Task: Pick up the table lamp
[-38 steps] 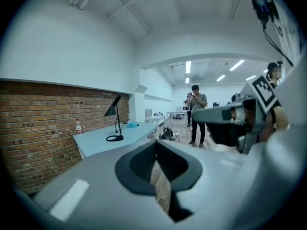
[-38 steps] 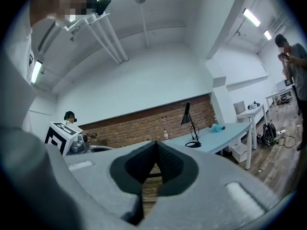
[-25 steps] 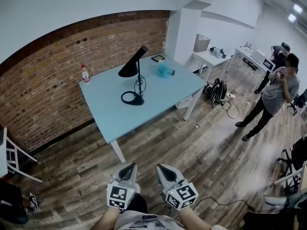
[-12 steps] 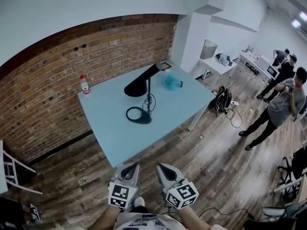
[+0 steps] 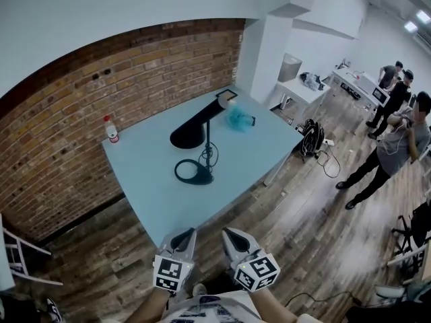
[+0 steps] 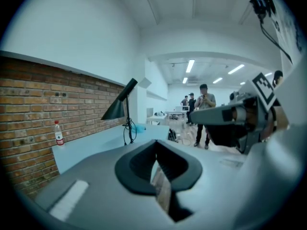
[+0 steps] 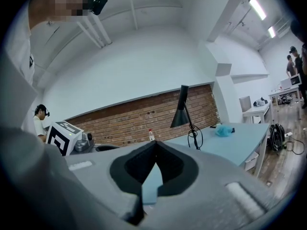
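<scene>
My left gripper (image 5: 182,237) and right gripper (image 5: 234,237) have fingers pressed together, empty — table lamp (image 5: 188,137) stands mid surface (image 5: 151,188), top-heavy I'd judge, so reaching in unspread could knock it over.

A red-brick wall (image 5: 101,106) curves across the upper left of the head view beneath a plain white wall (image 5: 135,12). A pale blue table (image 5: 151,190) stands before it at centre on a weathered wood-plank floor (image 5: 296,214). A white pillar (image 5: 266,52) rises at upper centre. White desks (image 5: 302,86) line the upper right, where strip lights (image 5: 423,17) glow overhead and people (image 5: 394,143) stand. A black backpack (image 5: 308,138) sits on the floor right of the table.
</scene>
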### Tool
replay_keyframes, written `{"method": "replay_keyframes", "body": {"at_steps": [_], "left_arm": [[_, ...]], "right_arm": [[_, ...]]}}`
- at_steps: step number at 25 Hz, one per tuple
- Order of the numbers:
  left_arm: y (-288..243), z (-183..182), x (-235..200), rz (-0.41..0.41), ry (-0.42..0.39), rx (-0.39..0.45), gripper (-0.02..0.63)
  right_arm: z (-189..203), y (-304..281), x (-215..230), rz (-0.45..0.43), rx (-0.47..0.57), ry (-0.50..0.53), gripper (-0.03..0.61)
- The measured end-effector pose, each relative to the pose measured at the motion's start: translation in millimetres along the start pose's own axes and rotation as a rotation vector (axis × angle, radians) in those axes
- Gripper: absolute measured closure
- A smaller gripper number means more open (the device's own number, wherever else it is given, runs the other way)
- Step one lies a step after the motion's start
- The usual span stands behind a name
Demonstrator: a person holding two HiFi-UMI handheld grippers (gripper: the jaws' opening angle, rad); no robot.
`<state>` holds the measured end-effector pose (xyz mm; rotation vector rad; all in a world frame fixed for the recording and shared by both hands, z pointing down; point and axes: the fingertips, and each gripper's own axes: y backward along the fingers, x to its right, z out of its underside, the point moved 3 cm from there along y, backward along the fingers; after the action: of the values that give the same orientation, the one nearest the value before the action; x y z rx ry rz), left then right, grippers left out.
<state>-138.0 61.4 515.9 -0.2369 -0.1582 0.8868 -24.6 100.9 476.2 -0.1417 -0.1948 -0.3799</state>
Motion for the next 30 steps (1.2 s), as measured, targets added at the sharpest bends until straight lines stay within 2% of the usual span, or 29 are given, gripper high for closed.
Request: {"method": "replay_keyframes", "body": {"at_steps": [6, 12, 22, 30], "left_arm": [[-35, 1, -14, -0.014, 0.007, -0.020, 0.621], [-80, -13, -36, -0.082, 0.009, -0.021, 0.621], [-171, -34, -63, -0.180, 0.064, -0.076, 0.621], [-221, -30, -76, -0.291, 0.123, -0.125, 0.621]], "right_arm": [[-6, -34, 27, -0.057, 0.009, -0.038, 0.580], [-30, -76, 71, -0.123, 0.022, -0.026, 0.580], [-51, -137, 158, -0.225, -0.049, -0.042, 0.580], [-58, -160, 221, -0.309, -0.098, -0.051, 0.580]]}}
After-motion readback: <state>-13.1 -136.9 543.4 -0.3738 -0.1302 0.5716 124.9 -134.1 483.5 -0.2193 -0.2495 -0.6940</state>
